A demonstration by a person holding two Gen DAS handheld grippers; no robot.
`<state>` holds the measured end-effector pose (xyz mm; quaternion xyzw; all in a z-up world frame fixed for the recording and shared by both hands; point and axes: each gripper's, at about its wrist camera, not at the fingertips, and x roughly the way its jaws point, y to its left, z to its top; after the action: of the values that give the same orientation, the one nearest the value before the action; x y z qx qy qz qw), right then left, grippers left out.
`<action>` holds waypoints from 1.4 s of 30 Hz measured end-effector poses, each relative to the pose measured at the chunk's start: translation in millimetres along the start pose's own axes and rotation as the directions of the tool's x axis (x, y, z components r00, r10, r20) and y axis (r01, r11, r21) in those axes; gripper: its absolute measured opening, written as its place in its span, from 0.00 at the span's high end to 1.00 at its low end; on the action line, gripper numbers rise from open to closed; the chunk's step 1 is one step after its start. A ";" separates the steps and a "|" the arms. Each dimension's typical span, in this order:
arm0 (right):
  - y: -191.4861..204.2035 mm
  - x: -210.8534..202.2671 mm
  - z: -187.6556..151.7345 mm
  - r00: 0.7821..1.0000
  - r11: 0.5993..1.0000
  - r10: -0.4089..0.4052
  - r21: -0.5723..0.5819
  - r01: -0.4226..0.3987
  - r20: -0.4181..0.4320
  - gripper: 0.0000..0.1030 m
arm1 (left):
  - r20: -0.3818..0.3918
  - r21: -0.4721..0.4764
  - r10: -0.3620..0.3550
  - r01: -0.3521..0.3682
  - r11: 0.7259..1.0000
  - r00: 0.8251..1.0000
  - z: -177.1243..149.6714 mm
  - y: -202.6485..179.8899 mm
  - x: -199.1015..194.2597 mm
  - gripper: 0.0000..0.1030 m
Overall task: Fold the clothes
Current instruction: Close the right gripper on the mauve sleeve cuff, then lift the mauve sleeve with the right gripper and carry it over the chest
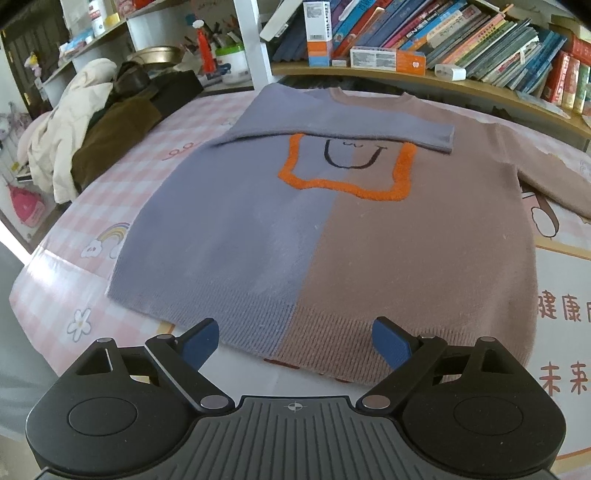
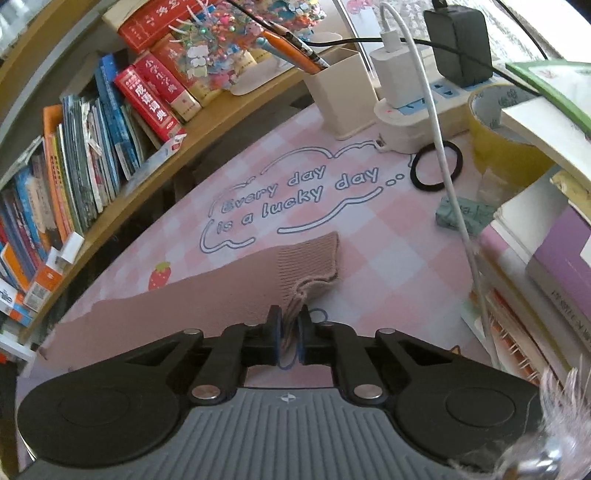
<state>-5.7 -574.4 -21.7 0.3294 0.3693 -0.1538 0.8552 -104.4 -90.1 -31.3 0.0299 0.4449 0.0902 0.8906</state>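
Observation:
A sweater [image 1: 295, 229], blue on its left half and brown on its right, lies flat on the pink checked table cover, with an orange outline and a smile on the chest. Its blue sleeve [image 1: 332, 129] is folded across the chest. The brown sleeve [image 1: 546, 177] stretches out to the right. My left gripper [image 1: 295, 343] is open, hovering over the sweater's ribbed hem with nothing between its fingers. In the right wrist view, my right gripper [image 2: 290, 332] is shut on the ribbed cuff [image 2: 310, 262] of the brown sleeve.
A wooden shelf of books [image 1: 461, 33] curves along the back. A pile of clothes [image 1: 85, 129] sits at the far left. Near the right gripper stand a pen holder [image 2: 340, 96], a power strip [image 2: 424, 107], a white cable [image 2: 450, 177], tape roll [image 2: 498, 125] and stacked books [image 2: 546, 266].

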 end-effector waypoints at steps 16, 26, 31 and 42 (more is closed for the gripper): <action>51.3 -34.8 11.3 0.988 0.985 0.118 -0.140 -0.103 0.101 0.95 | 0.032 -0.013 -0.021 0.021 1.000 0.999 3.4 11.7 0.8 0.10; 109.8 -55.8 6.8 0.969 0.968 0.200 -0.184 -0.172 0.146 0.95 | 0.104 0.033 -0.120 0.117 0.993 0.987 24.2 32.3 8.9 0.10; 144.4 -62.1 1.1 0.959 0.961 0.239 -0.177 -0.211 0.151 0.95 | 0.127 0.042 -0.149 0.145 0.989 0.981 36.3 51.3 14.3 0.10; 235.2 -57.6 -29.6 0.942 0.932 0.311 -0.237 -0.276 0.129 0.95 | 0.165 0.050 -0.192 0.186 0.981 0.967 50.0 100.8 26.4 0.02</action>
<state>58.6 -380.2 111.2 0.2727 0.2584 -0.0097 0.9267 -62.5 15.1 -8.5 0.0103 0.3698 -0.0055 0.9290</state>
